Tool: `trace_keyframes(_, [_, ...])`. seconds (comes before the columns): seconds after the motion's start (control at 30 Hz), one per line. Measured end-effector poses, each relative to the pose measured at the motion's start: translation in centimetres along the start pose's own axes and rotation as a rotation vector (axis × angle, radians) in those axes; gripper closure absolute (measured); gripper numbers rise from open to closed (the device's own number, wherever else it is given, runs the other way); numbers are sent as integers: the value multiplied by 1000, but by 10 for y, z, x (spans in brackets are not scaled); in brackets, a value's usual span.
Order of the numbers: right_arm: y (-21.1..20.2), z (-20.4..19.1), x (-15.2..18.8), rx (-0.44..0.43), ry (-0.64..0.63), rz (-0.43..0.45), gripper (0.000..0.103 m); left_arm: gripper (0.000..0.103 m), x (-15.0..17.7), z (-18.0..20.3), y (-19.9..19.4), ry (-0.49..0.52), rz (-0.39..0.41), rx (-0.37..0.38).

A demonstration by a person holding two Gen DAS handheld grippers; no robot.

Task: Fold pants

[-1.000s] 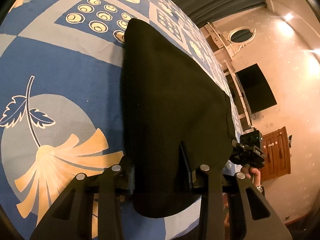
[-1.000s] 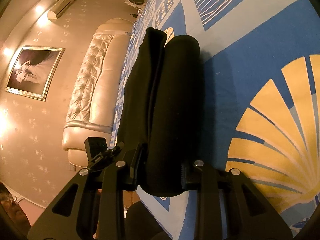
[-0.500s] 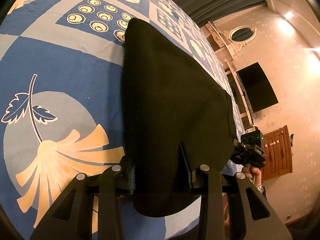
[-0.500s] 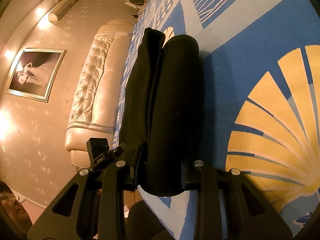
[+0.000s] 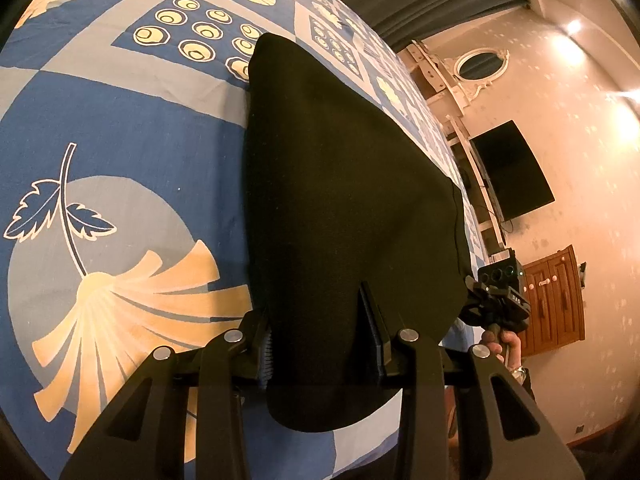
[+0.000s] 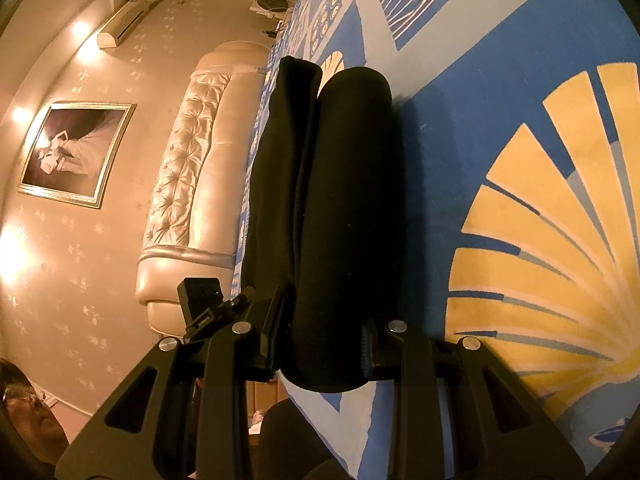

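The black pants [image 5: 344, 200] lie folded on a blue patterned bedspread [image 5: 120, 128], their near end lifted off it. My left gripper [image 5: 320, 340] is shut on that near edge, with thick cloth bunched between its fingers. In the right wrist view the pants [image 6: 344, 200] show as two thick rolled layers running away from me. My right gripper [image 6: 324, 340] is shut on the rounded fold at the near end. The other gripper [image 5: 500, 292] shows at the right of the left wrist view, held by a hand [image 5: 504, 344]. The pads are hidden in the cloth.
The bedspread [image 6: 520, 160] carries yellow fan and leaf prints. A cream tufted headboard [image 6: 192, 184], a framed picture [image 6: 76, 152] and an air conditioner [image 6: 128, 20] line one wall. A dark screen [image 5: 512, 172] and a wooden cabinet [image 5: 556, 300] stand beyond the bed's far side.
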State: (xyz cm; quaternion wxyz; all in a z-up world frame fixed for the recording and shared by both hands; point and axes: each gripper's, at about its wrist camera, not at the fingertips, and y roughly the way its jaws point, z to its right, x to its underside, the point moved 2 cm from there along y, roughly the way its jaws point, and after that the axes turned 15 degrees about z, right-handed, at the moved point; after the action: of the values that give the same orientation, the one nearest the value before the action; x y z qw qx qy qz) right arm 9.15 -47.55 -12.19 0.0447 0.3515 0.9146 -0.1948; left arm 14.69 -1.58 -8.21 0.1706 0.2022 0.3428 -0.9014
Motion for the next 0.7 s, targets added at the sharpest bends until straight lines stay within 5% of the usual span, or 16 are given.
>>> trace_keyframes(0.27, [0,4,1,-8,24,10,75,65,0,1,1,8,0,7])
trace_keyframes(0.7, [-8,8,2,-4,57,44,61,35,2,1,-3,-10,35,1])
